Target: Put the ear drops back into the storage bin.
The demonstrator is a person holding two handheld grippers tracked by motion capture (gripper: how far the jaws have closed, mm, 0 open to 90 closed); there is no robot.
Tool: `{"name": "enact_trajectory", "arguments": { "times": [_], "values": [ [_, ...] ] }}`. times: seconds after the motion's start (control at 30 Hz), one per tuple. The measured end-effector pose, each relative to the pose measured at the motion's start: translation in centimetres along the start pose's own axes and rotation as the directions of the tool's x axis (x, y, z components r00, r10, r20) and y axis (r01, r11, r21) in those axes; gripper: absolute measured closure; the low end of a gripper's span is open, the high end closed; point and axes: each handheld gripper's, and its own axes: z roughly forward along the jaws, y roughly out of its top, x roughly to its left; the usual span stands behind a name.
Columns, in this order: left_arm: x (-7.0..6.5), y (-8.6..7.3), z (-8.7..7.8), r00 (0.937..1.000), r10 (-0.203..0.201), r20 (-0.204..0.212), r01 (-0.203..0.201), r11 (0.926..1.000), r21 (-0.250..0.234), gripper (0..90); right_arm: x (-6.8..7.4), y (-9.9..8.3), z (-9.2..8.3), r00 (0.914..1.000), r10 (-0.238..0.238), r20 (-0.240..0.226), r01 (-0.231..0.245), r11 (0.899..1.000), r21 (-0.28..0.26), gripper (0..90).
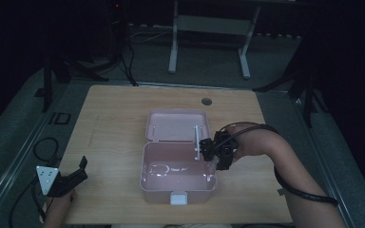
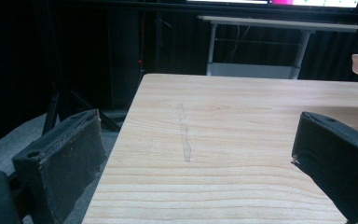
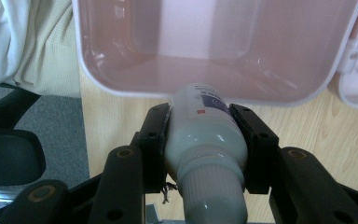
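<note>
An open pink plastic box [image 1: 178, 190] stands mid-table, its lid [image 1: 177, 124] folded back flat behind it. My right gripper [image 1: 209, 151] is at the box's right rim and is shut on a white bottle [image 3: 205, 135] with a blue label. The bottle lies between the pads [image 3: 254, 135], its base pointing over the box's rim [image 3: 121, 91] into the bare pink inside. My left gripper [image 1: 81, 166] rests at the table's front left corner. In the left gripper view its jaws [image 2: 196, 140] stand wide apart over bare wood.
A white latch [image 1: 178, 198] sits on the box's front wall. A round hole [image 1: 206, 101] is in the tabletop at the back. A black chair [image 3: 9, 149] and the person's pale clothing [image 3: 28, 42] lie beyond the table edge. A white desk frame [image 1: 209, 28] stands behind the table.
</note>
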Motion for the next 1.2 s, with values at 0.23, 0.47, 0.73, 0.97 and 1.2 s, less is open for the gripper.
{"name": "enact_trajectory", "arguments": {
  "times": [0.23,0.47,0.73,0.97,1.2],
  "values": [
    [0.0,0.0,0.0,1.0000,0.002,0.002,-0.002,1.0000,-0.002,2.3,-0.1,1.4,0.1,0.9997,-0.022,-0.002,0.022,1.000,0.000,59.5],
    [0.0,0.0,0.0,1.0000,0.002,0.002,-0.002,1.0000,-0.001,2.4,-0.3,2.3,1.1,0.9993,-0.033,-0.017,0.033,0.999,0.015,59.5],
    [0.0,0.0,0.0,1.0000,0.003,0.001,-0.003,1.0000,0.000,2.4,-0.2,3.3,3.0,0.9973,-0.050,-0.053,0.050,0.999,0.000,59.5],
    [0.0,0.0,0.0,1.0000,0.004,0.001,-0.004,1.0000,0.000,2.4,0.1,4.4,5.1,0.9933,-0.083,-0.081,0.083,0.997,0.005,59.5],
    [0.0,0.0,0.0,1.0000,0.003,0.001,-0.003,1.0000,0.001,2.3,0.1,5.3,7.1,0.9889,-0.109,-0.102,0.112,0.993,0.025,59.5]
  ]
}}
